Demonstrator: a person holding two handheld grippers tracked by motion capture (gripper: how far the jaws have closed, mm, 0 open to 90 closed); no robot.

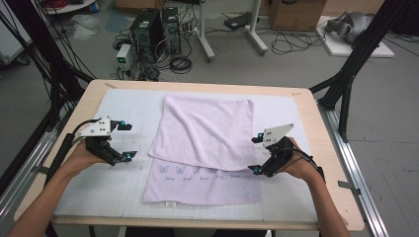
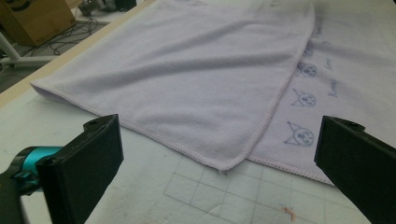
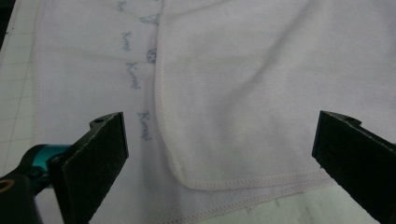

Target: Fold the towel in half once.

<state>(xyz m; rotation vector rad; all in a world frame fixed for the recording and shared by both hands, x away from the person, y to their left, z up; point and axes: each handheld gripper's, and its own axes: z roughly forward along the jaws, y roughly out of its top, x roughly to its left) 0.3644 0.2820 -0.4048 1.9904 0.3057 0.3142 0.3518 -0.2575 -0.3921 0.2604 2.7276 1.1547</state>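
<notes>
A pale lilac towel (image 1: 207, 133) lies on the white grid mat (image 1: 118, 192), its far part folded forward over the near layer, which carries a row of small printed faces and words (image 1: 197, 171). My left gripper (image 1: 128, 141) is open on the mat just left of the towel, apart from it. In the left gripper view the folded corner of the towel (image 2: 229, 163) lies between the wide-apart jaws of the left gripper (image 2: 219, 158). My right gripper (image 1: 254, 154) is open at the towel's right edge. In the right gripper view the right gripper (image 3: 219, 158) frames the upper layer's rounded corner (image 3: 187, 179), with nothing held.
The mat covers a wooden table (image 1: 306, 98). Beyond the far edge, on the floor, stand two computer towers (image 1: 148, 29) with cables, white stand legs (image 1: 207, 44) and a cardboard box (image 1: 291, 12). Black frame posts (image 1: 356, 64) rise at both sides.
</notes>
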